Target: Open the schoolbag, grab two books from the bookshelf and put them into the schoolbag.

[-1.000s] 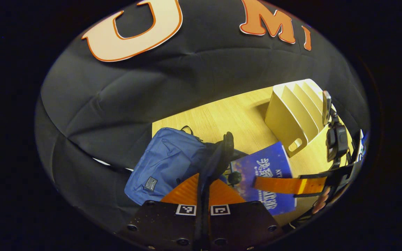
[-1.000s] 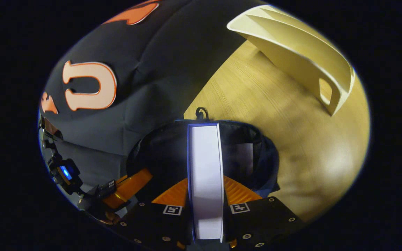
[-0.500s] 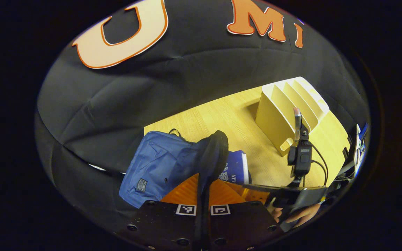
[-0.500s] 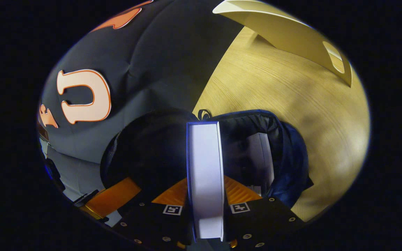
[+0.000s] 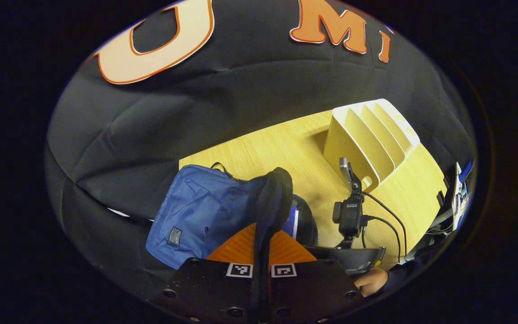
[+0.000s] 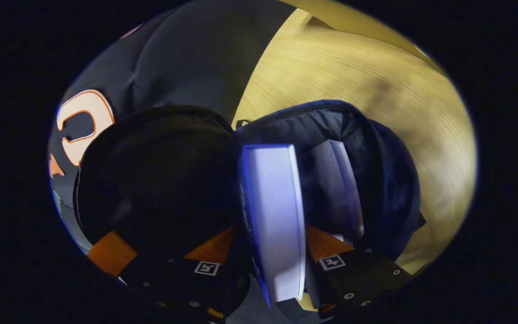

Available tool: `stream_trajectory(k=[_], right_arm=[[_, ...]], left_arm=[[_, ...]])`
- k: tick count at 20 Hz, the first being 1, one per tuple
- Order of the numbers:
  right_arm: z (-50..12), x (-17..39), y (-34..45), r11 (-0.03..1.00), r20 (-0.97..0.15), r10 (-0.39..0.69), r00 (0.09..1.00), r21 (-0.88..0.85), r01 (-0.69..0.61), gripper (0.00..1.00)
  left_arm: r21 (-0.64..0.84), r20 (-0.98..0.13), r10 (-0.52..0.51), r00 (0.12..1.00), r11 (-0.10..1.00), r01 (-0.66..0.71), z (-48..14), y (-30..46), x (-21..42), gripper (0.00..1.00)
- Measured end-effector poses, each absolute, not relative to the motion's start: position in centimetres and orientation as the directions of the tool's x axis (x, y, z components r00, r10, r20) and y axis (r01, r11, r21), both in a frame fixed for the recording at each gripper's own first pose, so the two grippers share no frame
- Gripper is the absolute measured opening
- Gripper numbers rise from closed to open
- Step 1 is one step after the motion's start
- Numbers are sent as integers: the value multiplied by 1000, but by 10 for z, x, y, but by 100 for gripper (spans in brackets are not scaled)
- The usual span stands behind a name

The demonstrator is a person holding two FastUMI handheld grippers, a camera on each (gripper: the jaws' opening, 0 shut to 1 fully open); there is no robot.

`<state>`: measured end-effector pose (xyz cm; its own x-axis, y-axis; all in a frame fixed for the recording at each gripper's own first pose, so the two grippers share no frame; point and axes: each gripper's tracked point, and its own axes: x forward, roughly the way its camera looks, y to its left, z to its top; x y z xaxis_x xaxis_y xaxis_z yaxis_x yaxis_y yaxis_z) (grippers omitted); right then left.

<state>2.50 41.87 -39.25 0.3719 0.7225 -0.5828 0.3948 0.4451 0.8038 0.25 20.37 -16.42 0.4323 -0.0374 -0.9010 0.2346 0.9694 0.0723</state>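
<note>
The blue schoolbag point(image 5: 196, 211) lies on the wooden table point(image 5: 281, 153). My left gripper point(image 5: 262, 234) is shut on its dark flap point(image 5: 277, 193) and holds it up. In the right gripper view a blue-covered book point(image 6: 272, 211) stands tilted in the bag's open mouth point(image 6: 376, 180), white page edge toward me. My right gripper point(image 6: 270, 231) straddles it with its fingers spread, a gap showing on the left side. A second book point(image 6: 333, 189) stands inside the bag to its right. The cream bookshelf point(image 5: 371, 135) stands at the back right with bare slots.
In the left gripper view the right gripper's camera mount point(image 5: 349, 211) with cables rises beside the bag, and a hand point(image 5: 371, 281) holds it. The lifted flap point(image 6: 155, 171) darkens the left of the right gripper view. Bare table point(image 6: 344, 63) lies beyond the bag.
My right gripper has carried the book down into the bag's mouth and its fingers have spread apart, leaving the book tilted. My left gripper keeps the flap up.
</note>
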Motion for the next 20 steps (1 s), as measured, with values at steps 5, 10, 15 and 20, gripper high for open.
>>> stream_trajectory(k=[5,10,15,20], right_arm=[[-380,25,383,536,-638,674,373,769,348,96],[-344,24,342,548,-618,668,414,785,288,96],[-302,31,278,633,-602,608,517,761,142,96],[-280,47,212,723,-604,523,601,688,61,96]], left_arm=[[80,-898,-28,440,971,224,-165,208,3,1],[67,-900,-24,435,979,193,-170,212,-2,1],[89,-894,4,448,981,171,-169,202,-6,1],[146,-886,65,459,979,143,-171,188,-16,1]])
